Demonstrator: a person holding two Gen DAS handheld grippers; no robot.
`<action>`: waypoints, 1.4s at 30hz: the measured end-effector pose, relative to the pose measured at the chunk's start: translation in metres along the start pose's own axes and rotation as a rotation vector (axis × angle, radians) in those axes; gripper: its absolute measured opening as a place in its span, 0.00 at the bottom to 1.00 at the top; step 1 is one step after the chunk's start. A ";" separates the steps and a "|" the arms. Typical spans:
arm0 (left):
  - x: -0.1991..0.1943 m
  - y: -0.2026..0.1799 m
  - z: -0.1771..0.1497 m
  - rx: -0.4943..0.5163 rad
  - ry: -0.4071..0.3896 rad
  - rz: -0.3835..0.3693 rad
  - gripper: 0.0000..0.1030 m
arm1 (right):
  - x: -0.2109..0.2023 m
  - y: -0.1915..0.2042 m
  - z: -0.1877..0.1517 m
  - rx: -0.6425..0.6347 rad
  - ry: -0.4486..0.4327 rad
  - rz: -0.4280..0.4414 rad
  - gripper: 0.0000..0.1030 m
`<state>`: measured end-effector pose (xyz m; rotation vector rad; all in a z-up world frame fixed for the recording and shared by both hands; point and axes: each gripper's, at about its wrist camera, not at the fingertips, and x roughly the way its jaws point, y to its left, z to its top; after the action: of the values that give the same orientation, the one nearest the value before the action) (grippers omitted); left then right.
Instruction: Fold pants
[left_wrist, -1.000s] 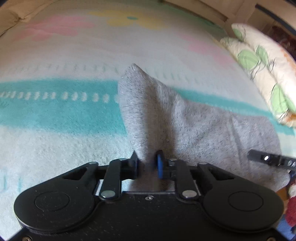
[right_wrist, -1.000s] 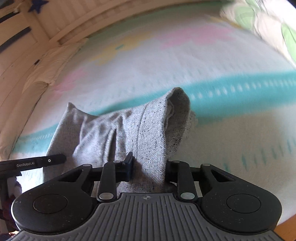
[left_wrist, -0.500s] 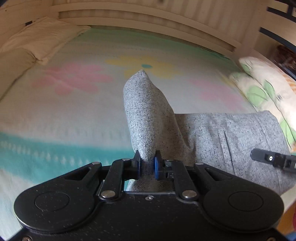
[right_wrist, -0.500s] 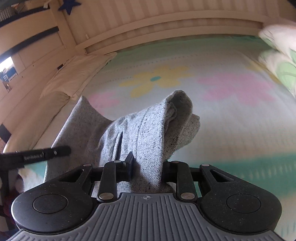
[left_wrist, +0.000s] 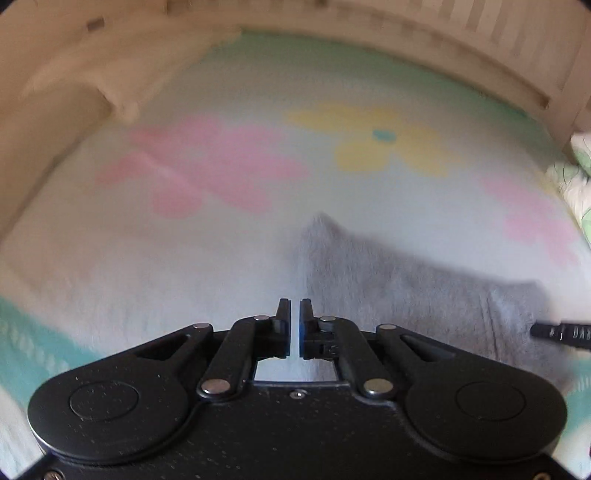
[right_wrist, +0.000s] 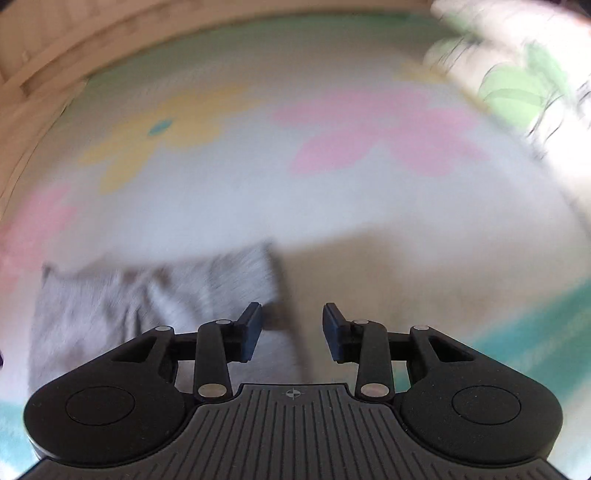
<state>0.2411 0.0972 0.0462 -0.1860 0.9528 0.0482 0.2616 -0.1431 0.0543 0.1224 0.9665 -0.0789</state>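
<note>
On the bed's flowered blanket (left_wrist: 236, 266), gray pants (left_wrist: 424, 295) now lie dropped flat. Left gripper (left_wrist: 294, 314) has let go, jaws nearly together, empty; right gripper (right_wrist: 291, 321) spread wide, empty. Fold looks placed; both views blurred.

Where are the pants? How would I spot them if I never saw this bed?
Look at the big flowered blanket covering the bed. Near its front edge, just past the left gripper, lie the pants. They are the only plain grey, speckled thing; everything around them is pastel pink, yellow and teal.
</note>
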 end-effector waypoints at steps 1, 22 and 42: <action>0.002 -0.001 -0.002 -0.006 0.003 -0.018 0.09 | -0.007 -0.001 0.001 -0.015 -0.021 0.021 0.35; -0.021 -0.080 -0.083 0.205 0.015 0.000 0.43 | -0.089 0.000 -0.078 -0.281 -0.015 0.222 0.25; -0.107 -0.076 -0.117 0.141 -0.138 0.033 0.57 | -0.141 0.011 -0.121 -0.235 -0.151 0.208 0.26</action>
<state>0.0942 0.0063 0.0773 -0.0357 0.8184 0.0241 0.0844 -0.1140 0.1031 -0.0007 0.8007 0.2138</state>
